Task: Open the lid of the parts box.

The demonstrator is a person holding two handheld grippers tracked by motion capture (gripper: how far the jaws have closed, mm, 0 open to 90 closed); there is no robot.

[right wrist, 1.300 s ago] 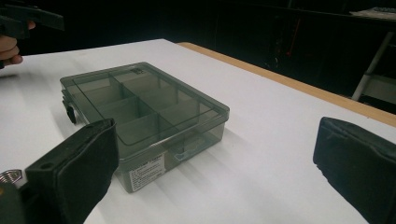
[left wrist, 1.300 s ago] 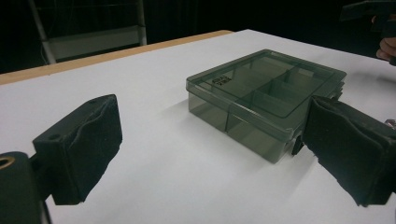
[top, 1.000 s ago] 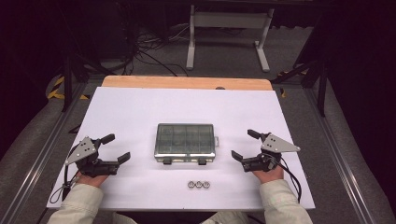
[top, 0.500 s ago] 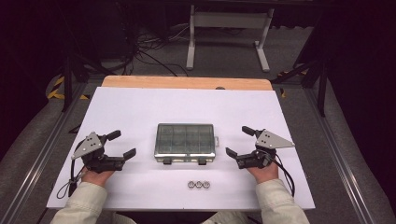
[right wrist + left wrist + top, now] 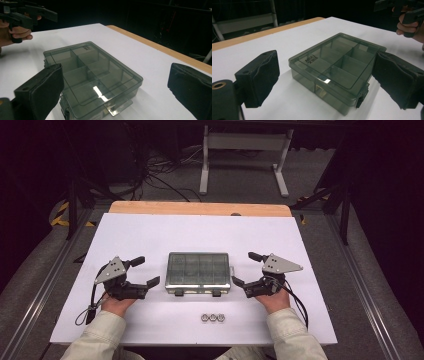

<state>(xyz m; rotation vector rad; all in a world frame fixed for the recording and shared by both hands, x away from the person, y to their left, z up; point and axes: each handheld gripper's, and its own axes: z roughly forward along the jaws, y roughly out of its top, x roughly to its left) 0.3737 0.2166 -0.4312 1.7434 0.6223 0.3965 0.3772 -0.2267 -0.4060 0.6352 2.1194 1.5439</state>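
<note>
Three small metal nuts (image 5: 212, 318), apparently loose, lay nearest; beyond them, mid-table, sat the closed smoky plastic box (image 5: 198, 272), flanked by left gripper (image 5: 141, 271) and right gripper (image 5: 247, 268), both spread and empty; best squared to its front latches (image 5: 216, 293) before closing in.

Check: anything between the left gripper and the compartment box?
Nothing. In the high view, bare white table separates the open left gripper from the closed compartment box.
</note>
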